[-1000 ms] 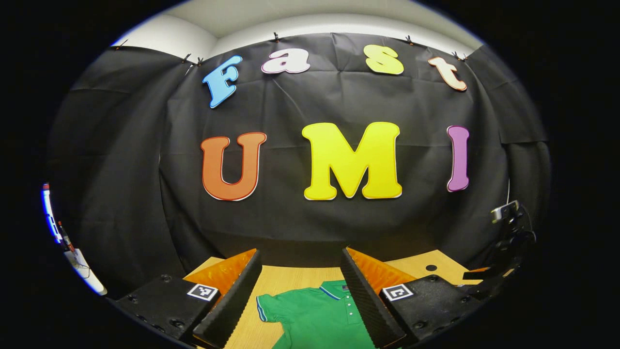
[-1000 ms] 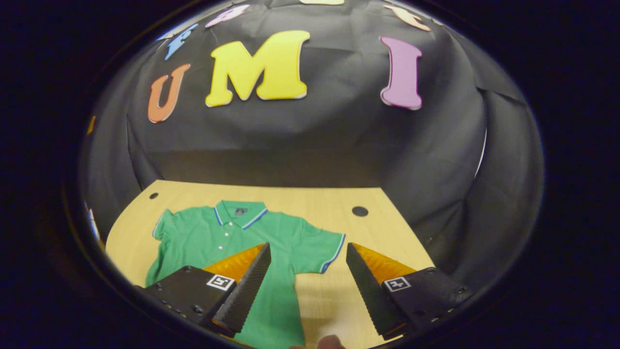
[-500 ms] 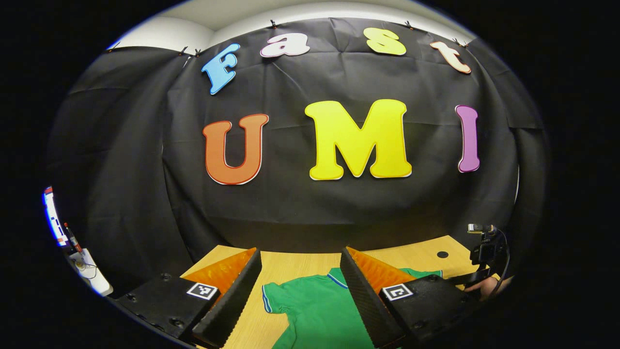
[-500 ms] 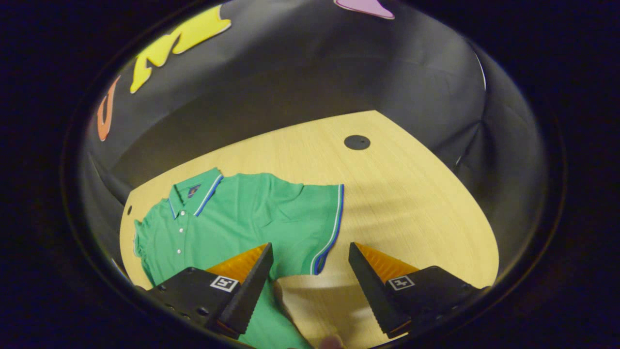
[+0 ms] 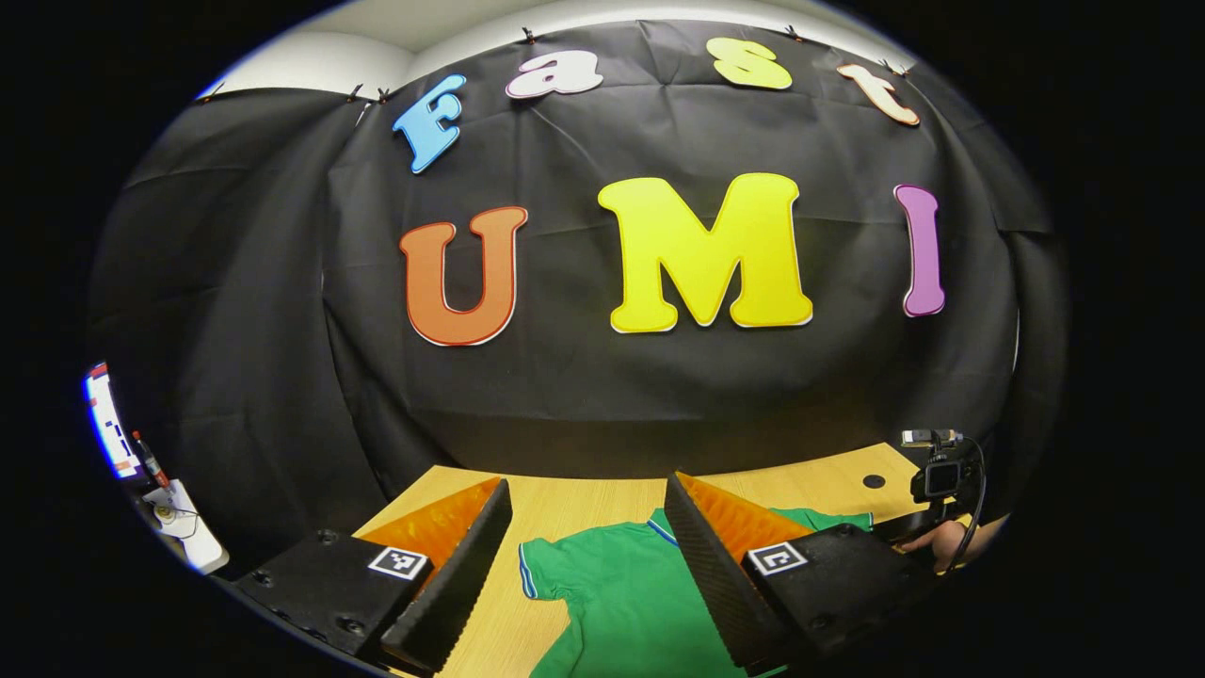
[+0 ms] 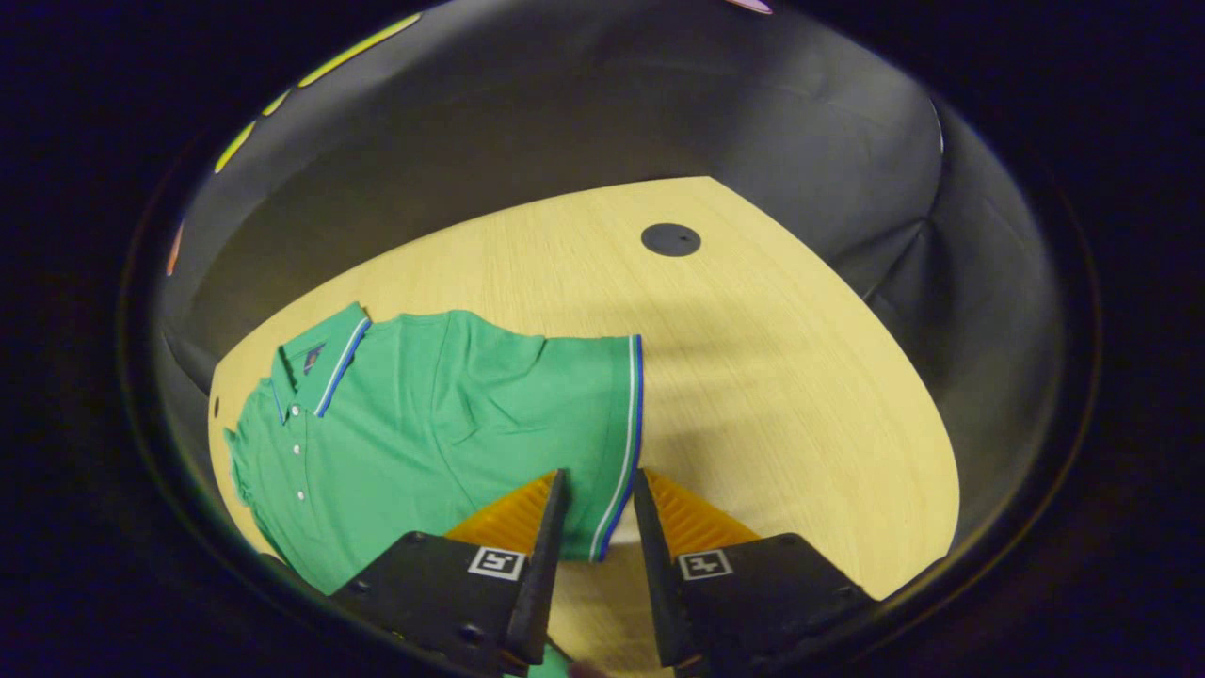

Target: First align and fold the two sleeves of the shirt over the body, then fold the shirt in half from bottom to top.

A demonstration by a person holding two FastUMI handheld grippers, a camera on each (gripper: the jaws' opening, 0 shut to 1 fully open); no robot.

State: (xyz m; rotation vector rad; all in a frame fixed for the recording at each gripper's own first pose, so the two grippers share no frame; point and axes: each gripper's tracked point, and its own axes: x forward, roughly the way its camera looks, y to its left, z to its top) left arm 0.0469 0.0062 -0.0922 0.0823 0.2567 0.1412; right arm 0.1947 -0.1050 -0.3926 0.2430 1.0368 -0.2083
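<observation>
In the left gripper view, the left gripper [image 5: 584, 565] is hovering with its fingers spread wide and grasping nothing, above the worktop [image 5: 574, 504]. The shirt [image 5: 621, 593] is lying flat on the worktop beneath it, one sleeve between the fingers. Farther right of the shirt, a hand [image 5: 941, 541] is holding the other gripper.

In the right gripper view, the shirt [image 6: 424, 424] is lying spread out, collar up-left. The right gripper [image 6: 596, 490] is narrowing its fingers around the shirt's striped sleeve cuff [image 6: 623, 443]; whether they are pressing it, I cannot tell.
</observation>
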